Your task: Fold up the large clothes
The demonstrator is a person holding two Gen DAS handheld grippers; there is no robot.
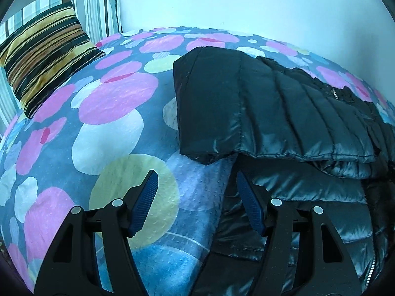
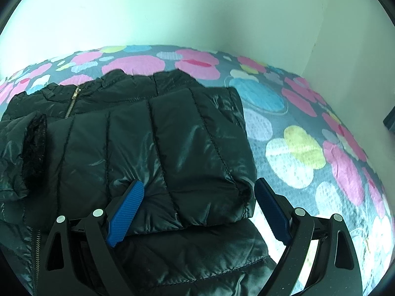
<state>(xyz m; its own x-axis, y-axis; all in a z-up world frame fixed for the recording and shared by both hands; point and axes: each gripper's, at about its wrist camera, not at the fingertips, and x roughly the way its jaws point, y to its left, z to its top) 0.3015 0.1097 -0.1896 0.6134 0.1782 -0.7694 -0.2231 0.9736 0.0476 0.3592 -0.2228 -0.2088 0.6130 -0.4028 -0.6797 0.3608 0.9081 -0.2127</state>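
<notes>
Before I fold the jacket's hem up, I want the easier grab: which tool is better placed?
Probably the right tool: its open fingers straddle the black puffer jacket. The left tool sits open at the jacket's edge, mostly over the bedspread.

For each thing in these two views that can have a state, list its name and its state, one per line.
Black puffer jacket: lying on the bed, both sleeves folded across the body.
Zip: done up near the collar.
Striped cushion: propped tilted at the head of the bed.
Left gripper: open, holding nothing.
Right gripper: open, straddling the folded sleeve's cuff.
</notes>
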